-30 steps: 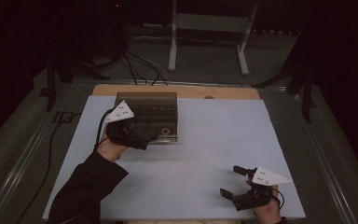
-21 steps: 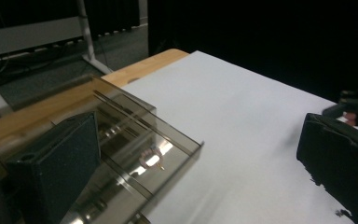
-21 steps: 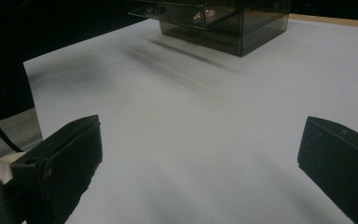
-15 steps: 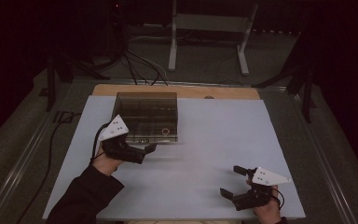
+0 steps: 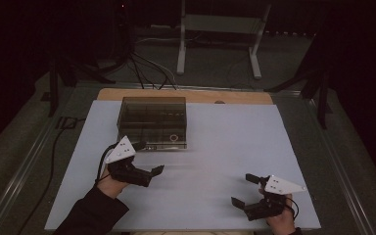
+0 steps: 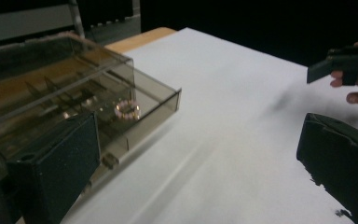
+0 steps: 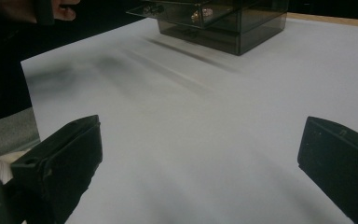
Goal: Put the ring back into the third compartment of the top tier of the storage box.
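High view: unmarked smoky box (image 5: 152, 122), left gripper (image 5: 150, 157) jaws apart beside it.

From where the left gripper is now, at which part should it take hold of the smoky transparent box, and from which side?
Probably the box's near-left front corner, coming from the person's side. The left gripper is open just in front of that edge, and the thin upright walls there look like a narrow part the jaws could close on. The box seems too wide to span whole.

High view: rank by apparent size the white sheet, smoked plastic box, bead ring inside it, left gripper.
1. white sheet
2. smoked plastic box
3. left gripper, somewhat smaller than the box, though nearer the camera
4. bead ring, by far the smallest
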